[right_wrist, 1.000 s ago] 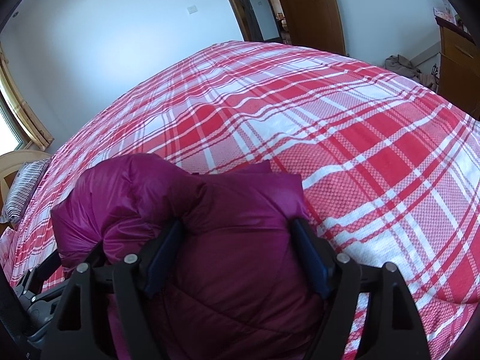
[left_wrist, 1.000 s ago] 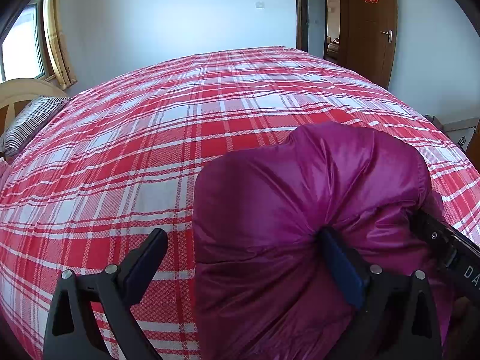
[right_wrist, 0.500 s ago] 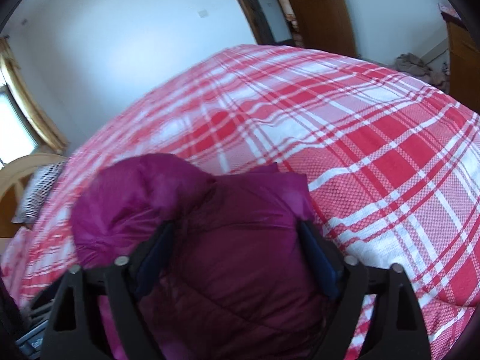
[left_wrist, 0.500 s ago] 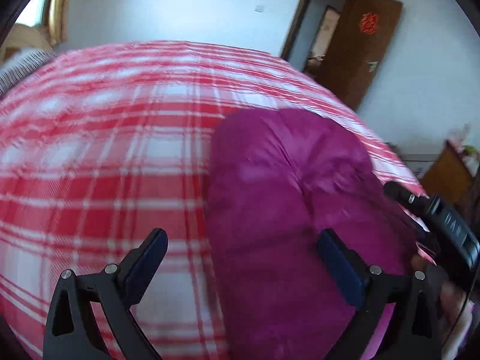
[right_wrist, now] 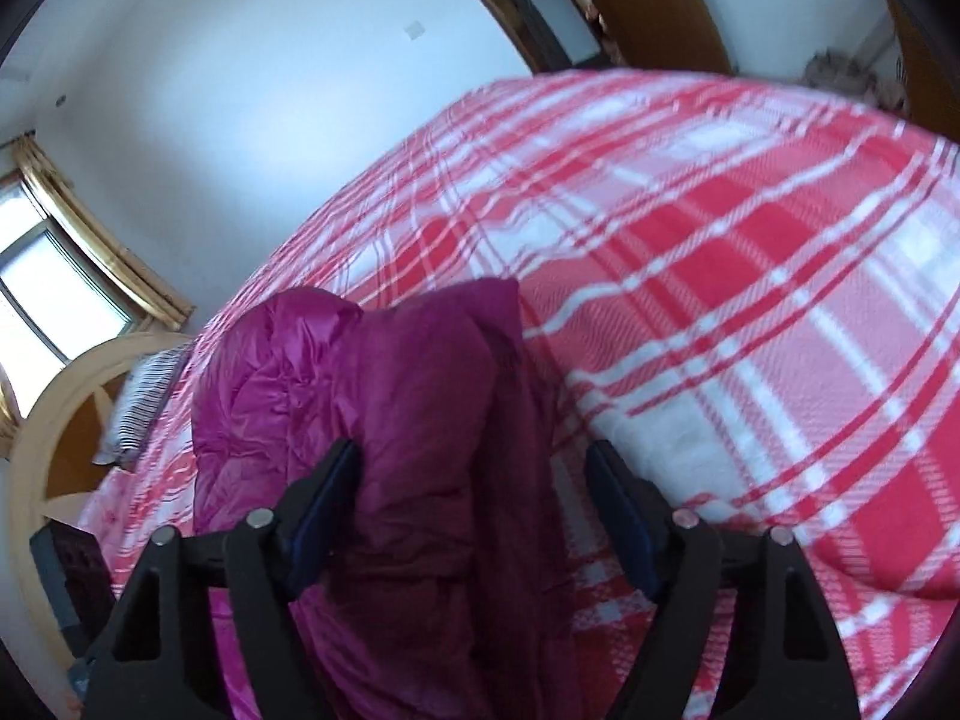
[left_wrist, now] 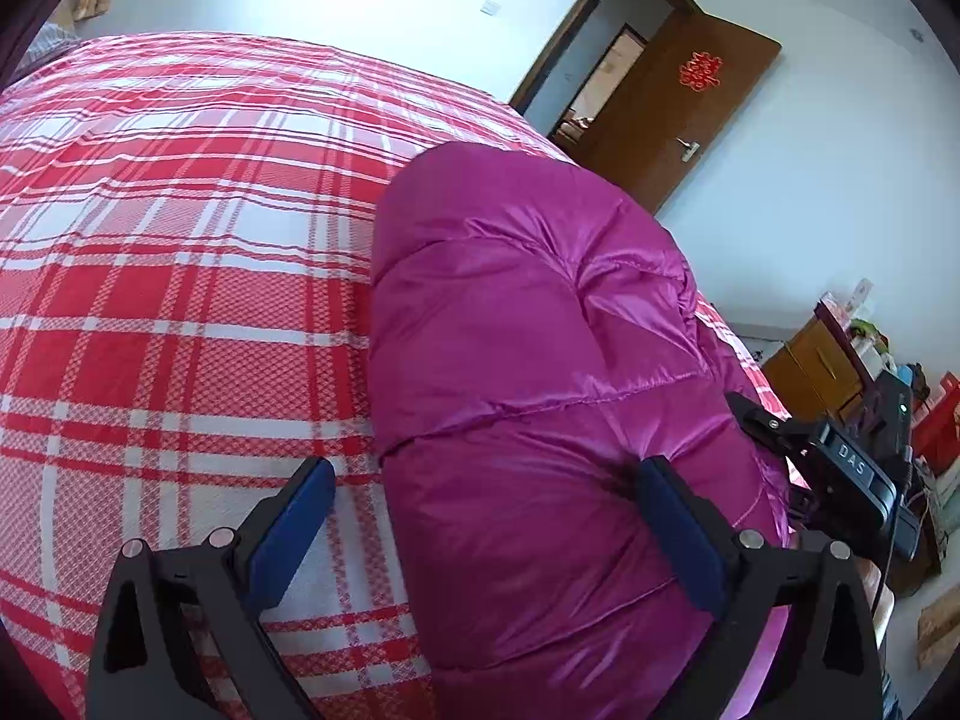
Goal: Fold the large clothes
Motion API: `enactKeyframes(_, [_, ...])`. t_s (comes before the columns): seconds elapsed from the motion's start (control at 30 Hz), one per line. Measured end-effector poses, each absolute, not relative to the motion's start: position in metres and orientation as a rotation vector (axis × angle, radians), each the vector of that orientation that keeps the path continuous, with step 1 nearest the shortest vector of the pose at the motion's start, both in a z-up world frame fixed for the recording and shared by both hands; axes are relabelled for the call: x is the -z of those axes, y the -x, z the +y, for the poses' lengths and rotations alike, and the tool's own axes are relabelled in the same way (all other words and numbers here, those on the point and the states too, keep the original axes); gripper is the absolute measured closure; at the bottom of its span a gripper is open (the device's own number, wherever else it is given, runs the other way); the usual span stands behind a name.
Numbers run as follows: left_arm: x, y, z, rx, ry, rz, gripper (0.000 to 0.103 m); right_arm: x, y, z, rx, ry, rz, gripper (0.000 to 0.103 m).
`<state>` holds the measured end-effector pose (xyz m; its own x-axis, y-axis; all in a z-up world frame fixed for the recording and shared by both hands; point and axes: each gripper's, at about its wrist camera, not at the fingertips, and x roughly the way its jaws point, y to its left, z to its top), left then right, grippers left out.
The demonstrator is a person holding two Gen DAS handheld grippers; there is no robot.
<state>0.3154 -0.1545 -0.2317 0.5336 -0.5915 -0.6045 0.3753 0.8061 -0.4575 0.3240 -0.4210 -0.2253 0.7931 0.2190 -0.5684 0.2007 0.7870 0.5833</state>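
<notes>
A folded, puffy magenta jacket (left_wrist: 528, 360) lies on the red plaid bedspread (left_wrist: 150, 300). My left gripper (left_wrist: 486, 516) straddles the jacket's left edge. Its right pad (left_wrist: 678, 528) dents the fabric, while the left one rests apart over the bedspread, so it is open. The body of my right gripper (left_wrist: 852, 468) shows at the jacket's far right side. In the right wrist view the jacket (right_wrist: 408, 420) end sits between the closing jaws of my right gripper (right_wrist: 474, 504). The left pad (right_wrist: 327, 504) touches it; the right pad stands off with bedspread (right_wrist: 750, 330) showing in the gap.
A brown door (left_wrist: 678, 114) stands ajar beyond the bed's far corner. A wooden cabinet (left_wrist: 822, 360) with clutter stands right of the bed. A striped pillow (right_wrist: 144, 408), a pale wooden headboard (right_wrist: 54, 420) and a window (right_wrist: 36, 276) are at the head end.
The left wrist view has swung and rolled, so more of the jacket shows. The right gripper has shifted right on the jacket, and its right pad has come off the fabric.
</notes>
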Motion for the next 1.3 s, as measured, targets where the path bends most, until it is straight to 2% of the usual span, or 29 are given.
enactKeyframes(0.13, [0.231, -0.313, -0.162, 0.624, 0.262, 0.826, 0.002, 0.228, -0.330, -0.420, -0.054, -0.673, 0.687, 0.025])
enactKeyframes(0.17, [0.230, -0.312, -0.163, 0.631, 0.255, 0.822, 0.004, 0.229, -0.333, -0.419, -0.064, -0.672, 0.692, 0.028])
enactKeyframes(0.2, [0.229, -0.310, -0.165, 0.652, 0.249, 0.813, 0.014, 0.229, -0.334, -0.417, -0.084, -0.670, 0.696, 0.038])
enactKeyframes(0.3, [0.222, -0.295, -0.172, 0.654, 0.197, 0.772, 0.027, 0.229, -0.336, -0.410, -0.136, -0.651, 0.712, 0.059])
enactKeyframes(0.33, [0.218, -0.291, -0.175, 0.646, 0.174, 0.760, 0.029, 0.228, -0.334, -0.408, -0.137, -0.646, 0.710, 0.061])
enactKeyframes(0.4, [0.215, -0.293, -0.175, 0.632, 0.154, 0.753, 0.042, 0.224, -0.329, -0.403, -0.137, -0.624, 0.695, 0.073])
enactKeyframes(0.47, [0.207, -0.287, -0.171, 0.614, 0.145, 0.746, 0.051, 0.216, -0.324, -0.395, -0.124, -0.580, 0.677, 0.078])
enactKeyframes(0.5, [0.203, -0.283, -0.168, 0.607, 0.139, 0.743, 0.055, 0.212, -0.321, -0.390, -0.118, -0.559, 0.669, 0.079])
enactKeyframes(0.57, [0.194, -0.278, -0.163, 0.595, 0.123, 0.732, 0.058, 0.203, -0.313, -0.380, -0.122, -0.532, 0.648, 0.080])
enactKeyframes(0.7, [0.179, -0.263, -0.142, 0.535, 0.079, 0.738, 0.059, 0.192, -0.304, -0.367, -0.161, -0.524, 0.621, 0.082])
enactKeyframes(0.93, [0.153, -0.232, -0.089, 0.449, 0.055, 0.647, 0.061, 0.172, -0.300, -0.312, -0.267, -0.474, 0.589, 0.082])
enactKeyframes(1.3, [0.141, -0.209, -0.010, 0.315, 0.072, 0.581, 0.061, 0.161, -0.326, -0.223, -0.405, -0.385, 0.621, 0.082])
